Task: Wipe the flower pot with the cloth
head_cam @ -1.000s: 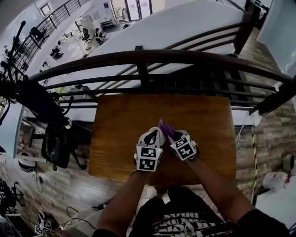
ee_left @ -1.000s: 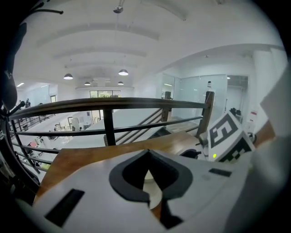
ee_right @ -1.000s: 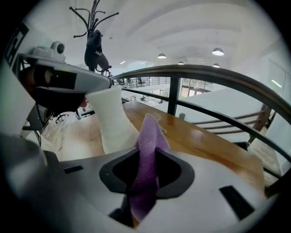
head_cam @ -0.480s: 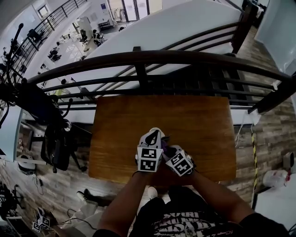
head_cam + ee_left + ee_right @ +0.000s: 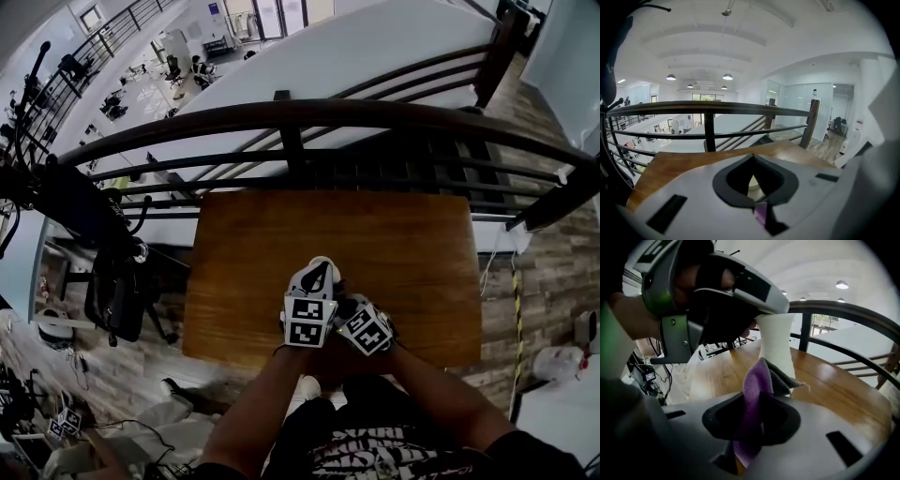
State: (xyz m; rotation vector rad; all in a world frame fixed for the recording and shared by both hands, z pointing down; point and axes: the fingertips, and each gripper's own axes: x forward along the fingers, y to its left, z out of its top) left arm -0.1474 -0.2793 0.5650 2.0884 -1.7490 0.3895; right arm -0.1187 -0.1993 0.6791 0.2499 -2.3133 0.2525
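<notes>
near the front edge of the tabletop (image 5: 394, 234), the fingers of the left gripper (image 5: 323, 272) clamp the upright flower pot (image 5: 776, 341) by its rim, apparently to steady it, while the fingers of the right gripper (image 5: 757, 420) pinch the purple cloth (image 5: 757, 380) close against its side for wiping.

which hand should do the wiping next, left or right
Right. The right gripper is shut on the purple cloth, next to the flower pot. The left gripper grips the pot's top, steadying it.

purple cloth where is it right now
Centre of the right gripper view: purple cloth pinched in the right gripper, its tip up against the lower part of the white flower pot.
</notes>
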